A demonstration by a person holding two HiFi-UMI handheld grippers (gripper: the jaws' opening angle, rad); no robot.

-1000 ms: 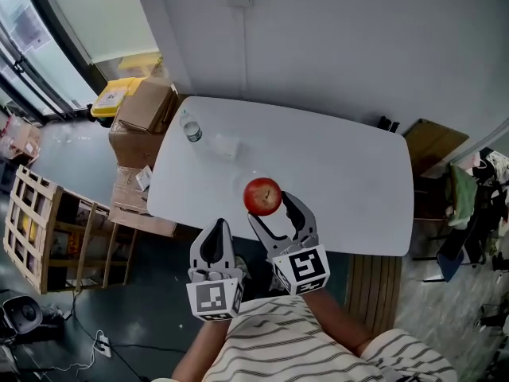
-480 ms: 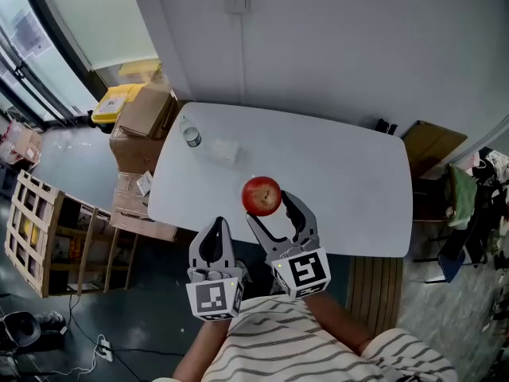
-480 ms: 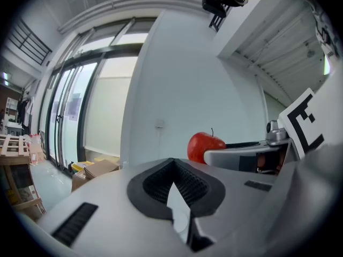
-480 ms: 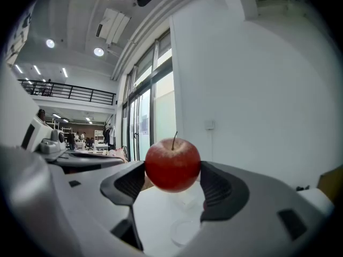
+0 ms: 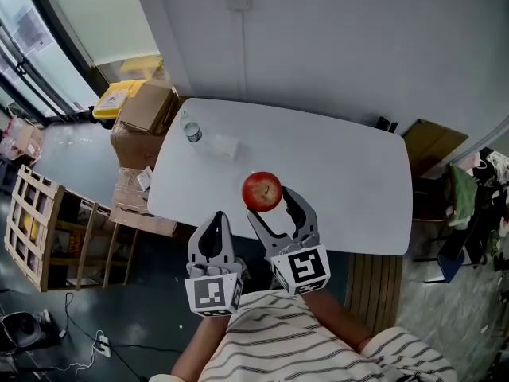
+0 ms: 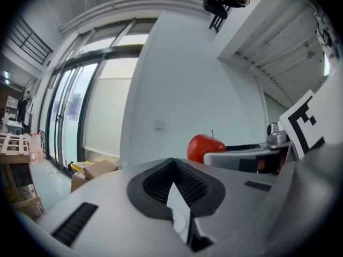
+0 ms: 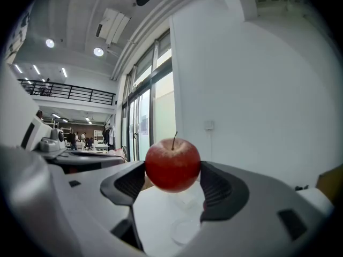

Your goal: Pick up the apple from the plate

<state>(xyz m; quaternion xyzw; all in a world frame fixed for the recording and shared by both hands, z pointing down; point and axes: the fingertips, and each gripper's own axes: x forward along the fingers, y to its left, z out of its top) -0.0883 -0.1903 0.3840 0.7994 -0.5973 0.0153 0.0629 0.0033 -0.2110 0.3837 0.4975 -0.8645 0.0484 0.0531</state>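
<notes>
A red apple (image 5: 262, 191) with a stem is held above the white table (image 5: 350, 189), with my right gripper (image 5: 269, 205) shut on it. In the right gripper view the apple (image 7: 172, 164) sits between the two dark pads (image 7: 217, 189). Below it a clear plate (image 7: 186, 232) lies on the table. My left gripper (image 5: 215, 220) hangs off the table's near edge, to the left of the right one, shut and holding nothing. The left gripper view shows its jaws (image 6: 174, 170) shut, with the apple (image 6: 206, 146) beyond them to the right.
A water bottle (image 5: 189, 130) and a small clear box (image 5: 226, 146) stand at the table's far left. Cardboard boxes (image 5: 143, 111) and a wooden crate (image 5: 40, 229) are on the floor to the left. A brown board (image 5: 431, 146) leans at the right.
The apple in my right gripper has risen slightly. The left gripper has shifted only a little.
</notes>
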